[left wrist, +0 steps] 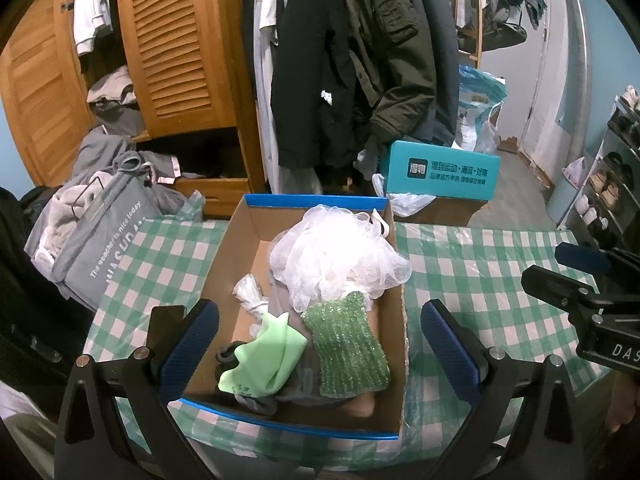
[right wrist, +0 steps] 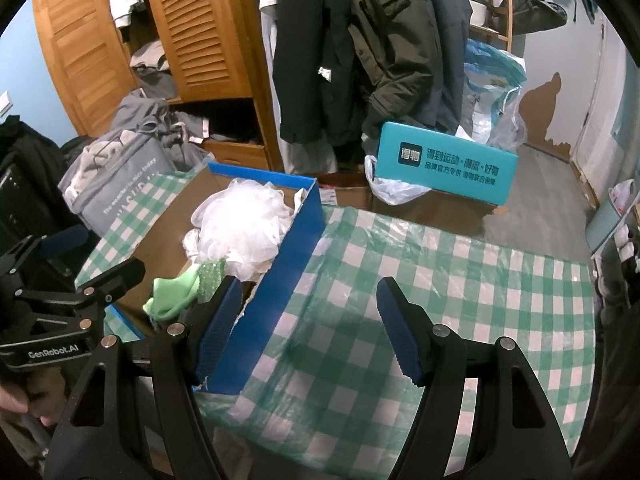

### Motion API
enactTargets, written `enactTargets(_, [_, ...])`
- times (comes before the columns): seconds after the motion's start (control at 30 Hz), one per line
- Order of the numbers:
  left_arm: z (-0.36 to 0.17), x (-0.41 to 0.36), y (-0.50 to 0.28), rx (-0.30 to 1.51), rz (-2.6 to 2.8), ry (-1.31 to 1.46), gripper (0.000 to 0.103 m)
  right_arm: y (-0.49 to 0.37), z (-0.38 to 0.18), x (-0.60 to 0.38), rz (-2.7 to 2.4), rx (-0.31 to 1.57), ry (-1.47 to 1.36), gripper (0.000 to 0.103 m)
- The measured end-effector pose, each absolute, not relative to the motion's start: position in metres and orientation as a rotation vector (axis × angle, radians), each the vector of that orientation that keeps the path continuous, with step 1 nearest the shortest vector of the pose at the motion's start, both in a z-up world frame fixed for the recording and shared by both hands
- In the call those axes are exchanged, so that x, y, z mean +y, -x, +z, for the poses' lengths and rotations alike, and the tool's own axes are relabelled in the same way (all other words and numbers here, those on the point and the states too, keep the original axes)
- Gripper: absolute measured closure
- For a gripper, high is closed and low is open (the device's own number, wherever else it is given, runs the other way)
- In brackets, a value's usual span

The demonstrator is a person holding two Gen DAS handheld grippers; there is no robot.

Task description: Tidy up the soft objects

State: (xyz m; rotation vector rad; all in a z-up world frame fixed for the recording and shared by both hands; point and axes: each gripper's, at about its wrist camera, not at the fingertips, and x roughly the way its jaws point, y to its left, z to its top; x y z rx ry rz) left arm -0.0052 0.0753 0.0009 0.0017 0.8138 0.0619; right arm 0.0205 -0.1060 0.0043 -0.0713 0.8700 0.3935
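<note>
A blue-rimmed cardboard box (left wrist: 236, 264) stands on the green checked tablecloth (left wrist: 472, 264). Inside lie a white mesh bath pouf (left wrist: 340, 256), a green sparkly sponge (left wrist: 348, 348), a light green cloth (left wrist: 268, 356), a clear plastic bag (left wrist: 250, 294) and something dark grey under the cloth. My left gripper (left wrist: 320, 344) is open and empty, its fingers straddling the near end of the box. My right gripper (right wrist: 310, 328) is open and empty over the cloth, right of the box (right wrist: 292, 256). The pouf (right wrist: 244, 228) and green cloth (right wrist: 172, 292) show there too.
A grey laundry bag (left wrist: 108, 236) full of clothes stands left of the table. A teal box (left wrist: 440, 176) sits behind it, with hanging coats (left wrist: 352, 60) and a wooden wardrobe (left wrist: 176, 48) beyond. A shoe rack (left wrist: 612, 168) is at the right.
</note>
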Motion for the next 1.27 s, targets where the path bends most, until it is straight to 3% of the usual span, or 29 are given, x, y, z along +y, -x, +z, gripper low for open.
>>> enactTargets(1.27, [0.0010,0.0721,0.0060,0.815,0.058,-0.014,0.001,-0.0218,0.0068,-0.1105,0.395,0.871,0.065,0.034])
